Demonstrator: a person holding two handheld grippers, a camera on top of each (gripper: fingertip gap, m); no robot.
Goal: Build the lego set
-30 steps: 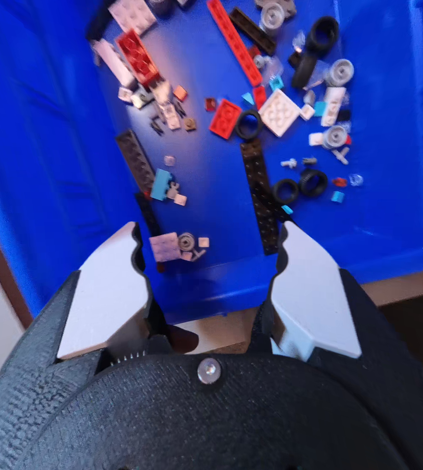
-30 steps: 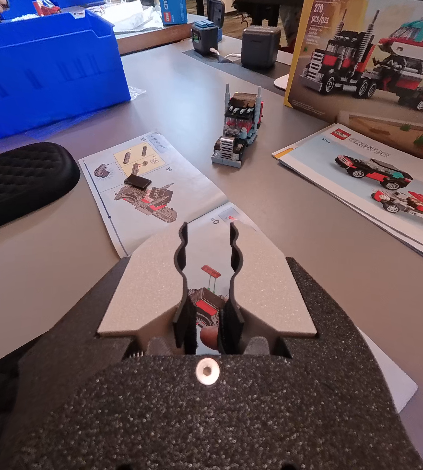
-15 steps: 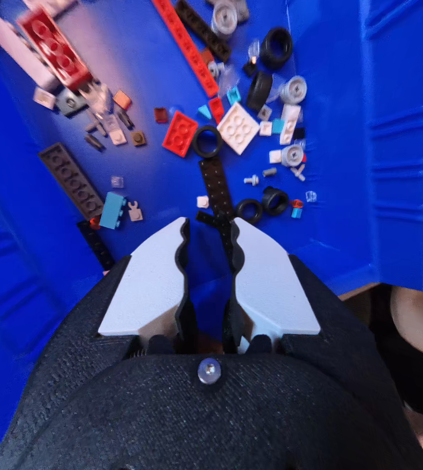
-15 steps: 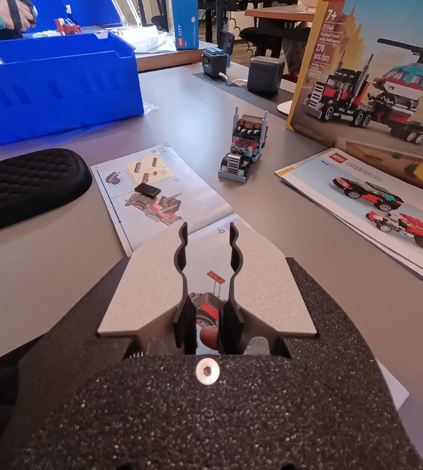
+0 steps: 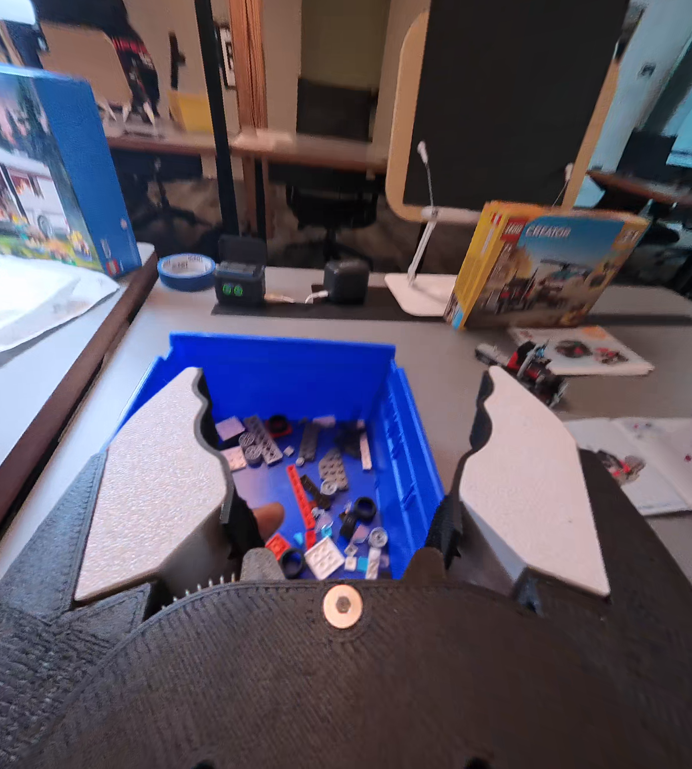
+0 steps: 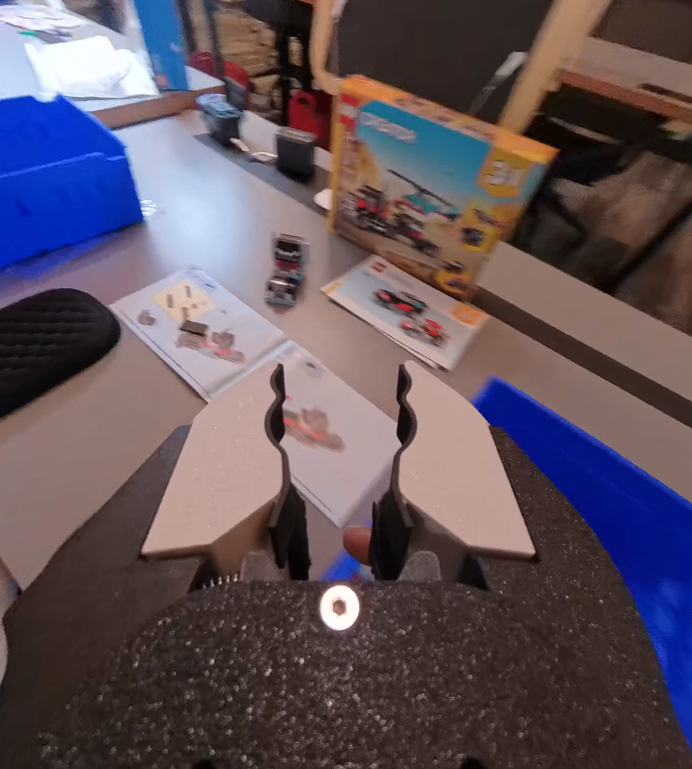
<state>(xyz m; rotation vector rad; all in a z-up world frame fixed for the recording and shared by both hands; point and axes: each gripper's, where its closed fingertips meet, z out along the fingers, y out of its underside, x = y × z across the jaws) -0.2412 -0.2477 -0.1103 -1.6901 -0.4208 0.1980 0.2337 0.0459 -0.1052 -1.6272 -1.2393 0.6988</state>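
Note:
My left gripper [image 5: 342, 374] is wide open and empty, held above the blue bin [image 5: 286, 358] of loose Lego parts [image 5: 315, 499]: red, black, grey and white plates, tyres and wheels. My right gripper [image 6: 340, 370] is open and empty, over the open instruction booklet [image 6: 228, 328]. A small black piece [image 6: 192, 327] lies on the booklet's left page. The partly built truck [image 6: 286, 270] stands beyond the booklet; it also shows in the left wrist view [image 5: 535, 370], right of the bin. Both views are motion-blurred.
The set's box [image 6: 431, 183] stands behind a second booklet [image 6: 402, 312]. The blue bin [image 6: 36, 179] is at the far left, a black textured pad [image 6: 32, 353] nearer. Another blue bin [image 6: 606, 499] sits at the right. Tape roll [image 5: 186, 270] and small devices [image 5: 240, 283] at the table's back. One gripper's finger ends stand about 55 centimetres off the other's. Left tips and right tips are each some 30 centimetres from the small black piece [image 6: 192, 327].
My left gripper, nearly shut low in the bin half a second ago, has opened wide and lifted back, tilting up. My right gripper has opened wider and shifted back and right.

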